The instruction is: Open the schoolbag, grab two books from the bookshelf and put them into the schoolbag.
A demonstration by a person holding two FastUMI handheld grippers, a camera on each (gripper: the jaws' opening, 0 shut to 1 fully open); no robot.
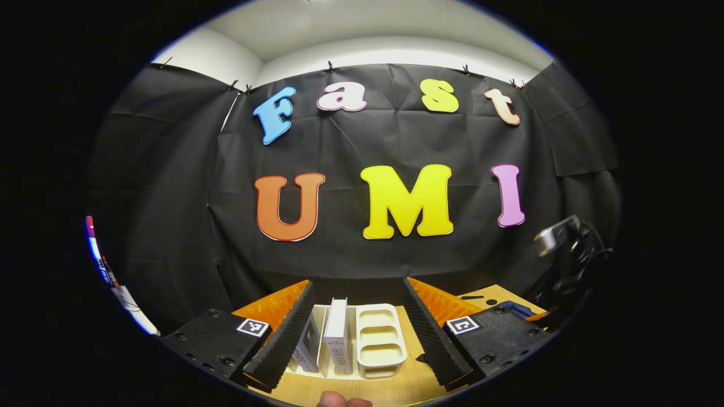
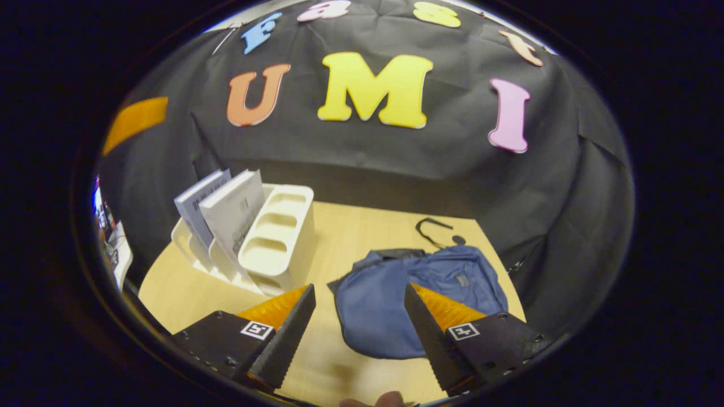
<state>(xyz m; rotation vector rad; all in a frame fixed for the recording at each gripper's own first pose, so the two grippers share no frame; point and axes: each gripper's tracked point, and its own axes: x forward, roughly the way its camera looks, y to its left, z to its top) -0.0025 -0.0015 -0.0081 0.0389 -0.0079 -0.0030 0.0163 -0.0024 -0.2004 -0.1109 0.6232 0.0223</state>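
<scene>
Left gripper spread wide, empty; bookshelf at 12 o'clock between its fingers, two books upright in it; right gripper spread, empty; blue schoolbag flat on table, 12 o'clock, just beyond fingertips; bookshelf at 10 o'clock.

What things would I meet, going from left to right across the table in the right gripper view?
Grey-blue book → white book → white bookshelf → blue schoolbag.
</scene>
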